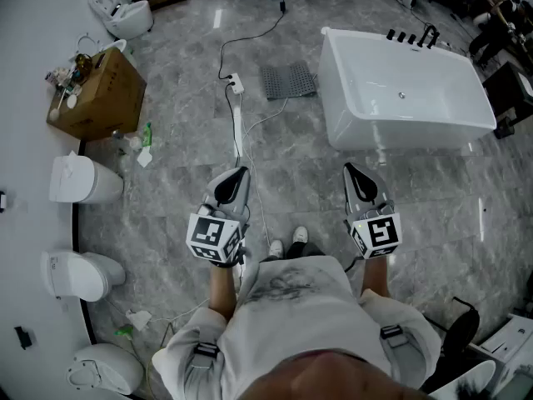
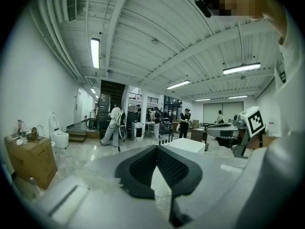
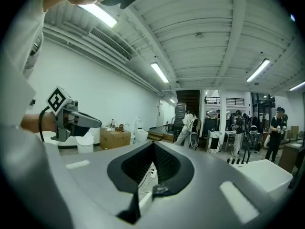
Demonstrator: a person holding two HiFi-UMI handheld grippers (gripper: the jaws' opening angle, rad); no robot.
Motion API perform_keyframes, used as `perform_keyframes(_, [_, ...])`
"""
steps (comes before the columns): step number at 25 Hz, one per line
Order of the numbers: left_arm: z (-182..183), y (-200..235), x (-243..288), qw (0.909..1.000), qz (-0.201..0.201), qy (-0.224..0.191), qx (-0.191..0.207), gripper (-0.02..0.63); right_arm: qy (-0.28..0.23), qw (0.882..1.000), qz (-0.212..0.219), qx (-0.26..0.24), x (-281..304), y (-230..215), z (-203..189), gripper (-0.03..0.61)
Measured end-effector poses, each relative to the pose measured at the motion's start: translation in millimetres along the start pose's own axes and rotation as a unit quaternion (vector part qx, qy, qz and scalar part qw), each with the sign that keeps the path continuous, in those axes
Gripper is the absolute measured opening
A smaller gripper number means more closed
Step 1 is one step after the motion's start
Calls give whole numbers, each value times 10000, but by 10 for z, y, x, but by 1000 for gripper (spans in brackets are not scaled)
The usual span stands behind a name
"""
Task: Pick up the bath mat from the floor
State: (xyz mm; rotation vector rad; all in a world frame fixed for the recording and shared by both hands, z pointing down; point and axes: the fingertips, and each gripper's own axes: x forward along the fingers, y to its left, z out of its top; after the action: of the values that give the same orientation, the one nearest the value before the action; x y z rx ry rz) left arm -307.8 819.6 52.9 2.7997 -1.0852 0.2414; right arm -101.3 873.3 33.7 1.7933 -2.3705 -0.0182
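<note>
**Grey mat out of reach: approach before opening the jaws**

Obs: bath mat (image 1: 289,80) lies flat on the floor (image 1: 183,140), just beside the bathtub (image 1: 416,132) at its short end, the end away from the taps. It is dark grey with a studded, grid-like texture, and nothing rests on it.

Left gripper (image 1: 240,175) and right gripper (image 1: 351,172) are both held at waist height, well apart from the bathtub and from the mat. In each gripper view the jaws are closed together with nothing between them, and they point level into the room, not down.

Step in hand (judged): closing the distance, so the task has barely begun.

Method notes:
- Walk toward the bathtub's short end. A white power strip (image 1: 236,82) and its cable lie on the mat's side away from the bathtub, so step clear of them.
- Crouch, tip one gripper down and part its jaws before reaching the mat.
- A flat, limp mat gives no edge to bite on from above. Take it at the free corner farthest from the bathtub wall and slide one jaw under the rim.
- Risk: the studs may cling to the tile, so peel the mat up rather than yank it. The second gripper can take another edge to stop it drooping.
</note>
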Motion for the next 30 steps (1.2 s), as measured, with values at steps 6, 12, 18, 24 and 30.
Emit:
perform_keyframes(6, [7, 95, -332, 9998, 26, -182, -6, 3, -85, 9999, 32, 70, -73, 426, 55, 0])
perform_keyframes(12, [-35, 105, -431, 9996, -105, -239, 96, 3, -186, 9997, -41, 164, -66, 662, 80, 2])
perform_keyframes(18, [-31, 191, -358, 9994, -220, -232, 145, 3, -111, 9998, -125, 45, 34, 708, 79, 2])
perform_keyframes(24, [-2, 289, 10, 9994, -272, -206, 104, 3, -23, 9999, -110, 31, 339, 445, -6, 2])
perform_keyframes(30, [71, 415, 610, 9996, -213, -118, 126, 3, -36, 10000, -13, 82, 765, -44, -72, 2])
